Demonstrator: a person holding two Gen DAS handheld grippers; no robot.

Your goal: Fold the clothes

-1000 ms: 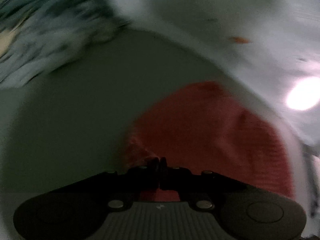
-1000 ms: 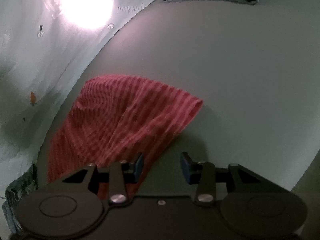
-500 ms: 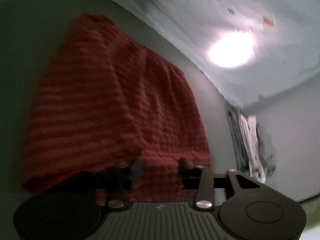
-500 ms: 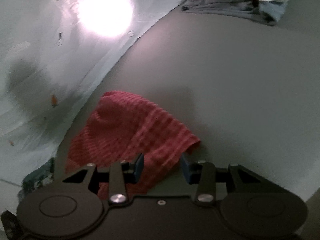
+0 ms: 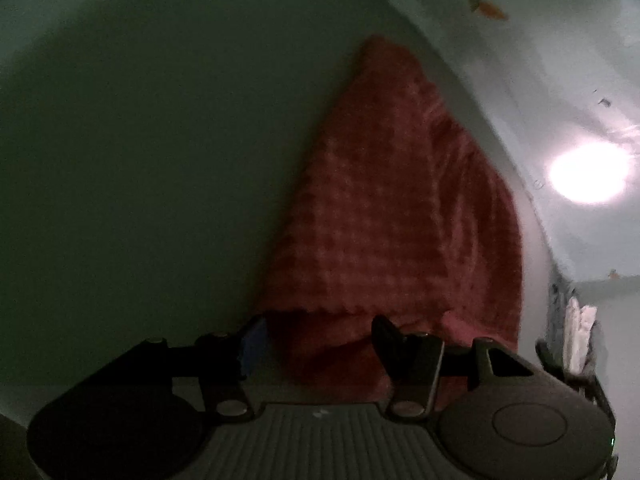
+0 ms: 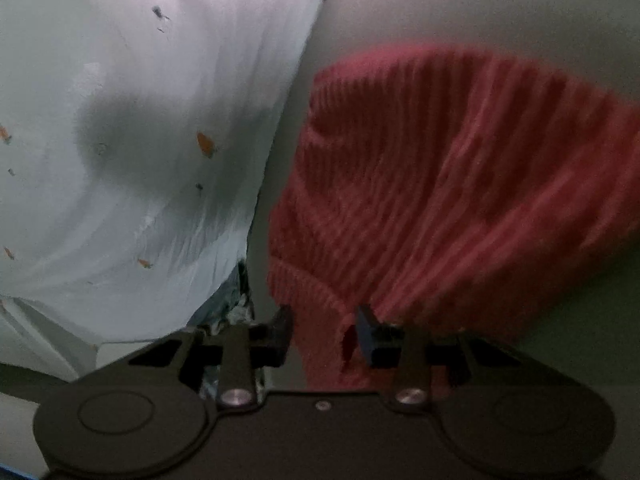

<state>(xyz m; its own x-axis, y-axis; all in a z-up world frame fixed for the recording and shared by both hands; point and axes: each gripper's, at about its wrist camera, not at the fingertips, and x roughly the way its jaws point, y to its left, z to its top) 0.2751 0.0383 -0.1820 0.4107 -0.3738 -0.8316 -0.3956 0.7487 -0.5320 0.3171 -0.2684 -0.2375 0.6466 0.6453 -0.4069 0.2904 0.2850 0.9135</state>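
The left tongs (image 5: 316, 338) are standing spread, having just been opening, over the red cloth's (image 5: 384, 216) near hem on the desk (image 5: 140, 140). The right tongs (image 6: 322, 326) are closing around a limp, light edge; corners seem the best hold.

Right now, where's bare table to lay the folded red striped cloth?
In the left wrist view, the grey tabletop is bare left of the red striped cloth. Crowded to the cloth's right: pale carrot-print sheet along the edge, folded clothes at the corner.
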